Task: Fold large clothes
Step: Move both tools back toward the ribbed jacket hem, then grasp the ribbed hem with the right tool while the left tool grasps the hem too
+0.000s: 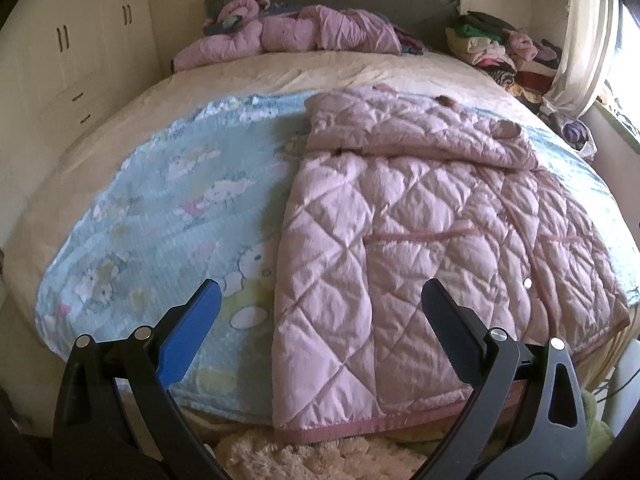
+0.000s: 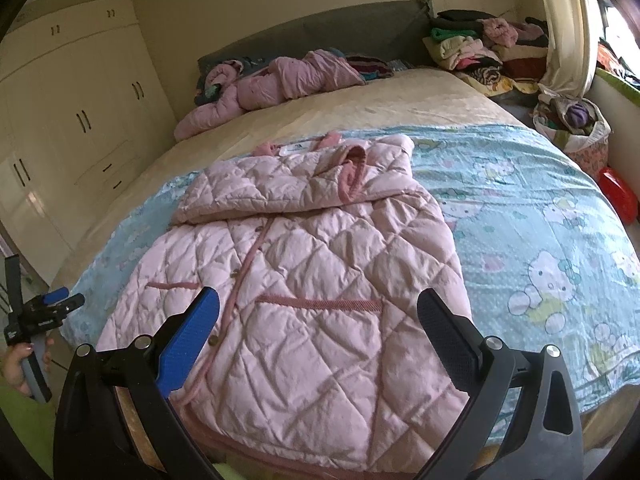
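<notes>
- The bed is filling most of both views, with a blue cartoon blanket lying across its near half.
- The pink quilted coat is lying flat on that blanket, in the centre of the right wrist view and in the right half of the left wrist view; its hem is hanging just over the near edge of the bed, and its sleeves appear to be lying folded across the chest near the collar.
- The coat is looking puffy and soft, probably light for its bulk, and its shiny fabric is likely slippery; a pinch through a bound edge should be holding better than a pinch on a padded panel.
- Good places to take hold seem to be the two hem corners at the bottom of the frame, on the darker pink binding.
- The right gripper is hovering above the lower part of the coat, spread wide, holding nothing and touching nothing.
- The left gripper is hanging over the coat's left edge near the hem, equally spread and empty.
- The left gripper is also showing small at the lower left of the right wrist view, off the side of the bed.
</notes>
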A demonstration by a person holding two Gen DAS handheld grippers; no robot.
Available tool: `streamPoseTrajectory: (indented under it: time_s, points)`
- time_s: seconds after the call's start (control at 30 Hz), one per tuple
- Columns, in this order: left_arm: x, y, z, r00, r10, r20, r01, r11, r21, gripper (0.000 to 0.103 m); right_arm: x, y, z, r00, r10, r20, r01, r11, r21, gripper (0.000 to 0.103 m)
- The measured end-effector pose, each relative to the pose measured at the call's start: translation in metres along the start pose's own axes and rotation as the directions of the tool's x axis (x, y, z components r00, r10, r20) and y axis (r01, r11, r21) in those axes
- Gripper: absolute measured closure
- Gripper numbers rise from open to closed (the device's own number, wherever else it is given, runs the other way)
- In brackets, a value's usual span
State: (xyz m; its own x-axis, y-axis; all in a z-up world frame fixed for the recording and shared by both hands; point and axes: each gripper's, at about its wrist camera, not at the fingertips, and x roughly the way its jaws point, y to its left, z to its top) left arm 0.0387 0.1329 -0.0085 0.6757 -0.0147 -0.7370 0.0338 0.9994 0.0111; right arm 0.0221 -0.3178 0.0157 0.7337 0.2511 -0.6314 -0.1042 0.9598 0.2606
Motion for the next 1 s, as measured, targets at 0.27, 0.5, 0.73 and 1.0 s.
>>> streamPoseTrajectory:
  time_s: [0.27, 0.5, 0.73, 1.0]
  points:
    - [0.025, 0.008, -0.022, 0.996, -0.014, -0.088, 0.011, 0.999, -0.038, 0.009, 0.004, -0.016, -0.021, 0.998, -0.019, -0.052, 0.02, 1.0, 0.015, 0.004]
    - [0.047, 0.021, -0.041, 0.986, -0.034, -0.161, 0.018, 0.995, -0.097, 0.009, 0.011, -0.028, -0.043, 0.994, -0.023, -0.105, 0.026, 0.999, 0.03, 0.004]
    - [0.06, 0.024, -0.048, 0.977, -0.033, -0.211, 0.013, 0.995, -0.096, 0.009, 0.016, -0.039, -0.061, 0.987, -0.038, -0.155, 0.044, 0.998, 0.033, 0.004]
    - [0.08, 0.02, -0.049, 0.945, -0.096, -0.313, 0.079, 0.995, -0.065, 0.009, 0.021, -0.059, -0.082, 0.978, -0.048, -0.203, 0.062, 0.996, 0.061, 0.004]
